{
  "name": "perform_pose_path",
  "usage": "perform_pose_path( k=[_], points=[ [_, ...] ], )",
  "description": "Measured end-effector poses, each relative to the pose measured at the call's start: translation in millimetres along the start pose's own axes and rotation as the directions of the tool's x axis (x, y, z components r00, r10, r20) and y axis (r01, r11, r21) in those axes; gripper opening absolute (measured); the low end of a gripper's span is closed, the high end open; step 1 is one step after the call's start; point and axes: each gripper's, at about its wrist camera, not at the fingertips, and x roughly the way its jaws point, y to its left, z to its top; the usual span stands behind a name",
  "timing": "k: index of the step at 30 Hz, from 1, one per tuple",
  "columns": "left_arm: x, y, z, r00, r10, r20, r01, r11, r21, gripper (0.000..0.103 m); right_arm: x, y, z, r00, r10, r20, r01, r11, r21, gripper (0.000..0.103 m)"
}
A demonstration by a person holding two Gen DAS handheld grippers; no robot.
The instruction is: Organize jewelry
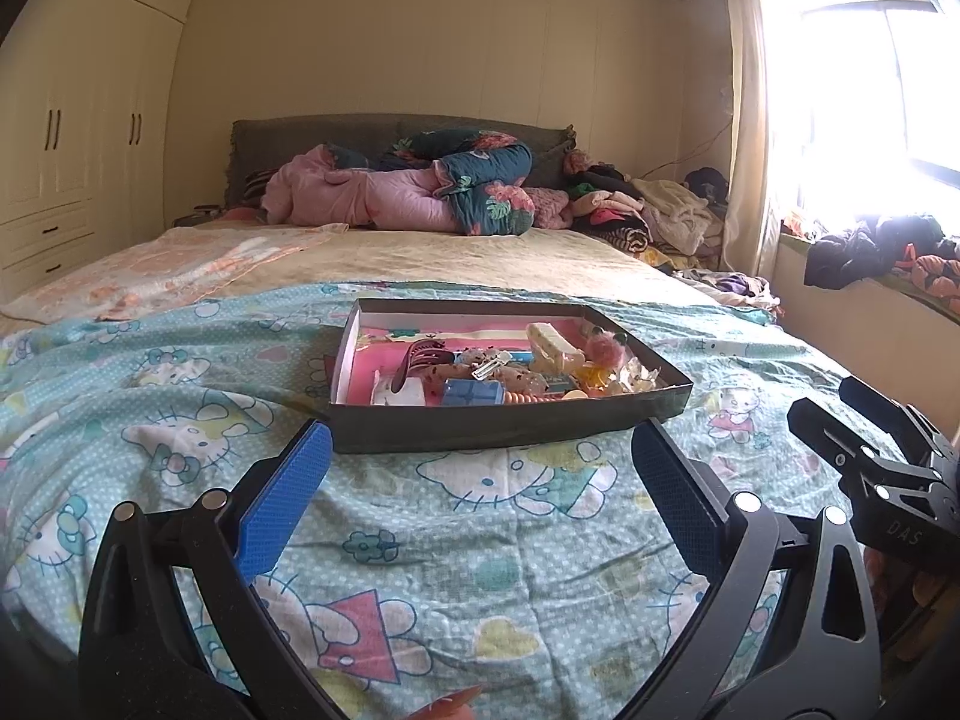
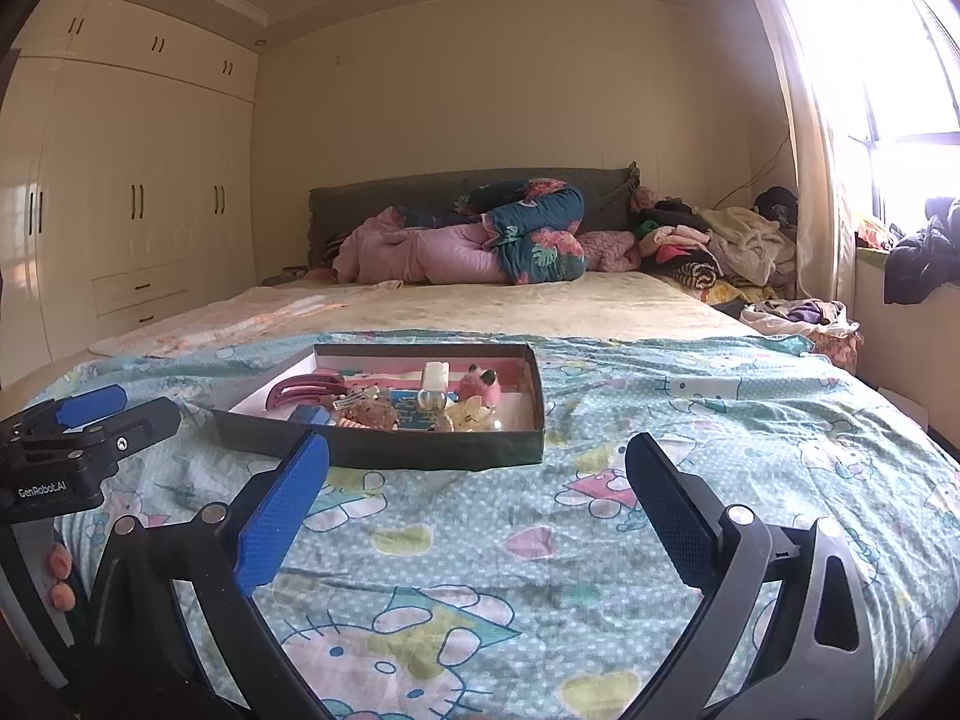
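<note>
A shallow dark box (image 1: 510, 426) with a pink inside lies on the Hello Kitty sheet (image 1: 420, 540). It holds several hair clips and trinkets: a dark red claw clip (image 1: 423, 357), a blue block (image 1: 471, 391), a cream clip (image 1: 552, 345), a pink fluffy piece (image 1: 600, 348). My left gripper (image 1: 480, 450) is open and empty, just short of the box's near wall. My right gripper (image 2: 477, 468) is open and empty, near the box (image 2: 420, 453) and right of it. The right gripper's body shows in the left wrist view (image 1: 882, 468); the left gripper shows in the right wrist view (image 2: 78, 438).
The bed runs back to a grey headboard (image 1: 390, 132) with rolled pink and floral quilts (image 1: 420, 186). Piles of clothes (image 1: 648, 210) lie at the back right. A wardrobe (image 1: 72, 120) stands left, a bright window (image 1: 870, 108) right.
</note>
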Motion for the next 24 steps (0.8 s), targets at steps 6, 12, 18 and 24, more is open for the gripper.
perform_pose_path(
  k=[6, 12, 18, 24],
  points=[
    [-0.4, -1.8, -1.8, 1.000, 0.008, -0.001, -0.008, 1.000, 0.003, 0.092, -0.7, 4.2, -3.9, 1.000, 0.008, -0.008, -0.008, 1.000, -0.003, 0.097],
    [-0.9, 1.2, -0.6, 1.000, 0.012, 0.000, -0.012, 1.000, -0.005, 0.092, -0.8, 8.6, -4.4, 1.000, 0.011, -0.006, -0.011, 1.000, -0.011, 0.097],
    [-0.7, 1.3, -0.8, 1.000, 0.013, -0.001, -0.013, 1.000, -0.005, 0.092, -1.7, 9.0, -4.4, 1.000, 0.014, -0.003, -0.014, 1.000, -0.013, 0.097],
    [-0.9, 2.1, -0.4, 1.000, 0.014, -0.001, -0.014, 1.000, -0.006, 0.092, -1.5, 9.9, -4.2, 1.000, 0.017, -0.004, -0.017, 1.000, -0.018, 0.097]
  ],
)
